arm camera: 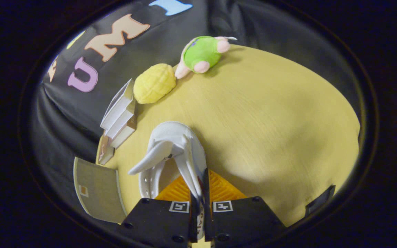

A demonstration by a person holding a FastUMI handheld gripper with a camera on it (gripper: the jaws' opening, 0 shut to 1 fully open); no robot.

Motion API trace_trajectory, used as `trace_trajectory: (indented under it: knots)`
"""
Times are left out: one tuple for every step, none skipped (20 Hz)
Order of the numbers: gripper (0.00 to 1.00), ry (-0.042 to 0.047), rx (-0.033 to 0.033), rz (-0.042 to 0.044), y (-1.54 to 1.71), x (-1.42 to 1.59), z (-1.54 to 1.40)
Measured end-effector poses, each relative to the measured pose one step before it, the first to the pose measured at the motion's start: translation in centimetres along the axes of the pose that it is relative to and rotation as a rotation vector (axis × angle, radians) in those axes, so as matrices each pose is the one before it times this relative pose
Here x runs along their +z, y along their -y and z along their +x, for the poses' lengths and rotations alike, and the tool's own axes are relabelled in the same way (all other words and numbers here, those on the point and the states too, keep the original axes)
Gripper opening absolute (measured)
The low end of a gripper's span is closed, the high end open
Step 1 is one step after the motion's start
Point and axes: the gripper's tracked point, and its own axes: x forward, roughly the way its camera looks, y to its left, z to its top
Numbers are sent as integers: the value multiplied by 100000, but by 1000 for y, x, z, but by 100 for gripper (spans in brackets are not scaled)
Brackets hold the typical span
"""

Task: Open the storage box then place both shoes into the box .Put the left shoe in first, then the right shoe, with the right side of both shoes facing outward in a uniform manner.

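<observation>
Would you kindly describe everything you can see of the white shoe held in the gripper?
The white shoe looks like a soft, clog-type shoe of foam or rubber, with a rounded toe, small holes along one side and a heel strap sticking out. It hangs toe-forward over the wooden table, lifted or tilted, beside the white boxes. The gripper is shut on its rim, one finger on each side of the wall.

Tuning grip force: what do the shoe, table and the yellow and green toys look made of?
Shoe, pinched at its wall by the gripper: white, smooth, matte with punched holes, likely moulded foam or rubber. Table: pale wood or laminate, fine grain lines. Yellow toy: ribbed and matte, material unclear. Green toy: fuzzy, probably plush.
</observation>
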Motion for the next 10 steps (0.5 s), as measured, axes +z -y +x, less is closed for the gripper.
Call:
trace_trajectory:
  knots:
    - [11,-923,1229,2461,-42,-60,-148]
    - [11,-1064,2773,2075,-541,-300,-194]
    - [11,-1295,3574,2921,-823,-262,-293]
    - [11,-1516,3170,3152,-1068,-401,-395]
    - [11,-1221,2598,1313,-1021,-343,-357]
    - [11,-474,1713,191,-981,-267,-271]
    - [11,-247,1390,-1066,-1158,-226,-204]
    - [11,-134,1560,-1828,-1308,-297,-263]
    - [11,-235,1597,-1523,-1289,-328,-327]
    - [11,-361,1566,-1256,-1453,-355,-224]
